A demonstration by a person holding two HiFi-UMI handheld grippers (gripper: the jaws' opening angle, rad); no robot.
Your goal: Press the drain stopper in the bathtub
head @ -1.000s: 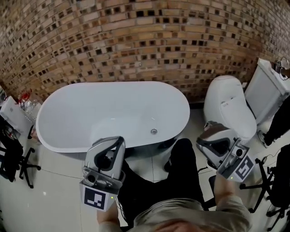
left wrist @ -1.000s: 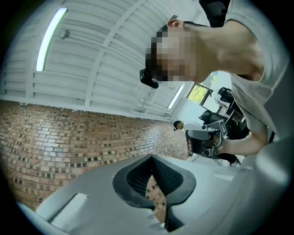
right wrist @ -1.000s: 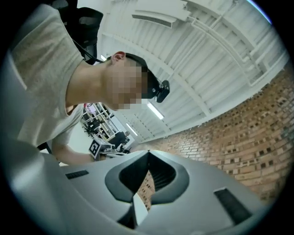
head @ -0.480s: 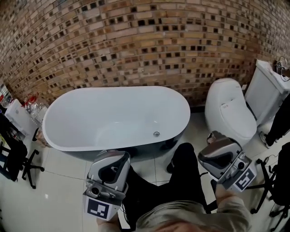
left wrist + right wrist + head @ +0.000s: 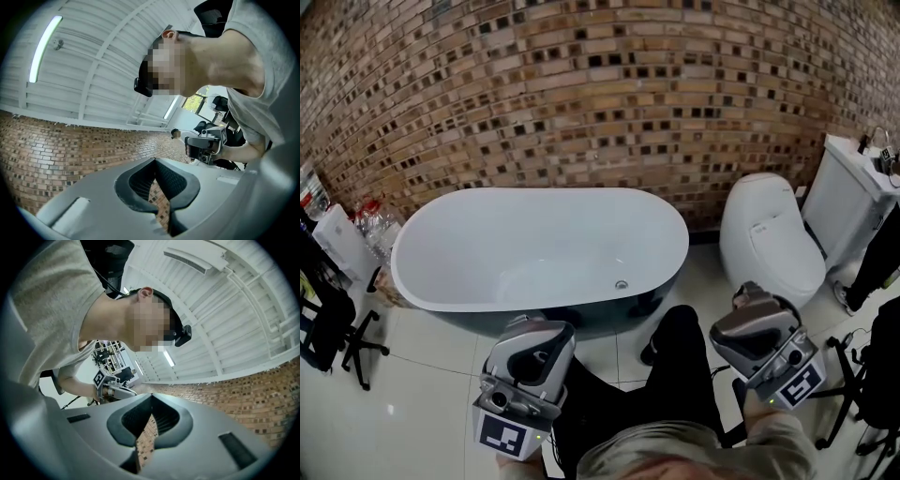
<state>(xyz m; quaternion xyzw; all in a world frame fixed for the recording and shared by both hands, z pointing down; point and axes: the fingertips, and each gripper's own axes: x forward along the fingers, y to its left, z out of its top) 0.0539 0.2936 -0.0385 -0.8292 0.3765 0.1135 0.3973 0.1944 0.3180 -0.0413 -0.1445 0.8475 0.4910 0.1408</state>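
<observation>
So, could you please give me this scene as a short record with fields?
tub: white, oval, nothing in it, set against the brick wall
stopper: on the tub floor toward its right end, nothing touching it
left tongs: shut, empty, held above the floor short of the tub
right tongs: shut, empty, held near the toilet
toilet: white, lid down, right of the tub
task: not yet begun
</observation>
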